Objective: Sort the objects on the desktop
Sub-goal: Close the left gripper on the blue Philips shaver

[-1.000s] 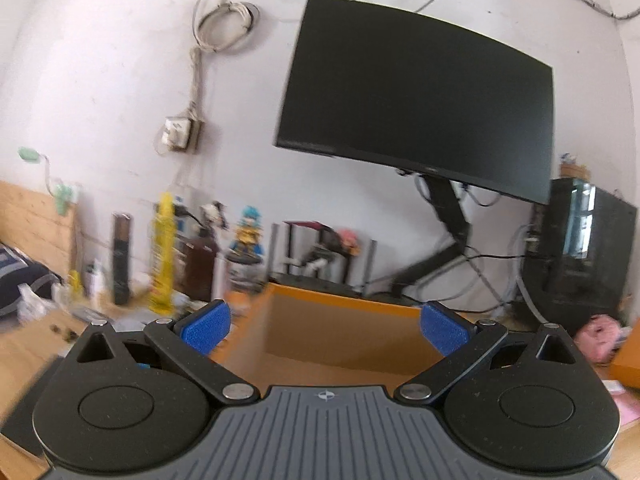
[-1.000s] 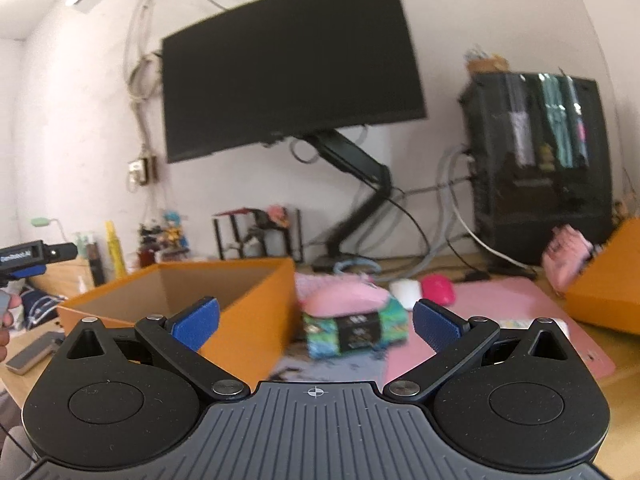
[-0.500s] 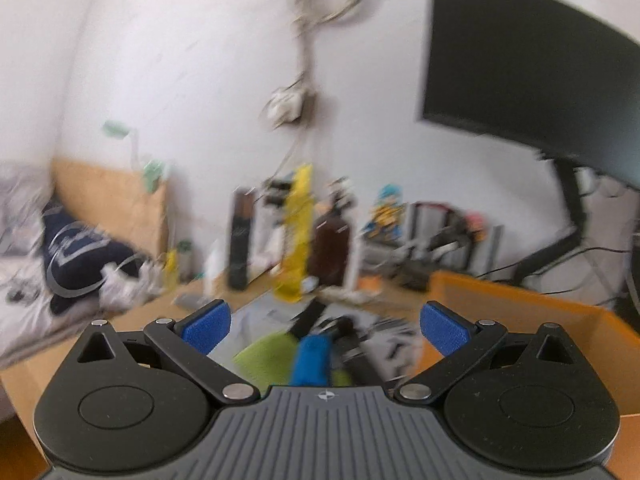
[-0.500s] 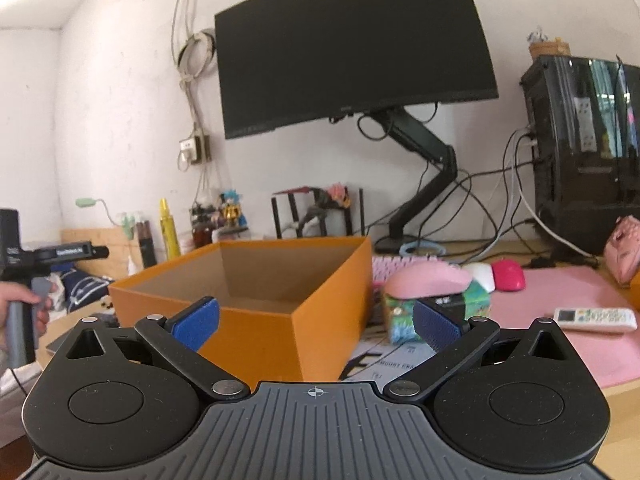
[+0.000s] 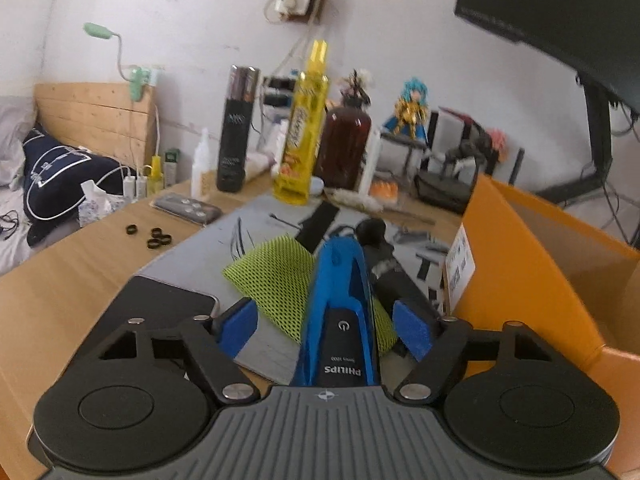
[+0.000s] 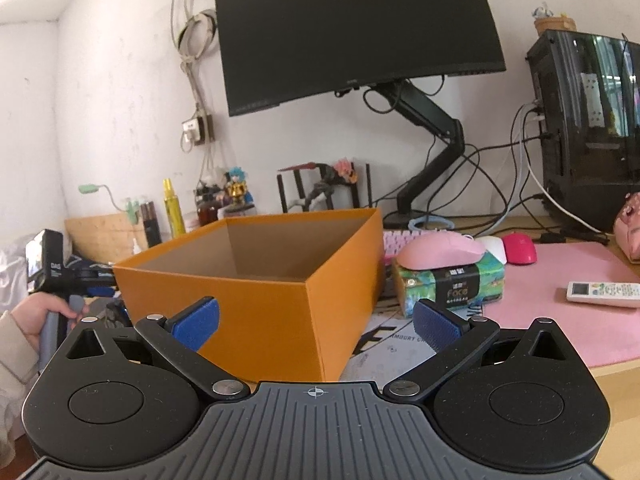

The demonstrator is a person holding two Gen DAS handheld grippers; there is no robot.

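The shaver (image 5: 340, 312) lies lengthwise between the left claw (image 5: 326, 326), whose closing jaws haven't yet touched it.

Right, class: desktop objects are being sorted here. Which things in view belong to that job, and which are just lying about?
Part of the job:
- blue shaver, between the open pads of the left gripper, whose jaws have just been closing
- orange box, open-topped
- right gripper, open, nothing between its pads

Just lying about:
- monitor
- yellow bottle
- figurine
- computer tower
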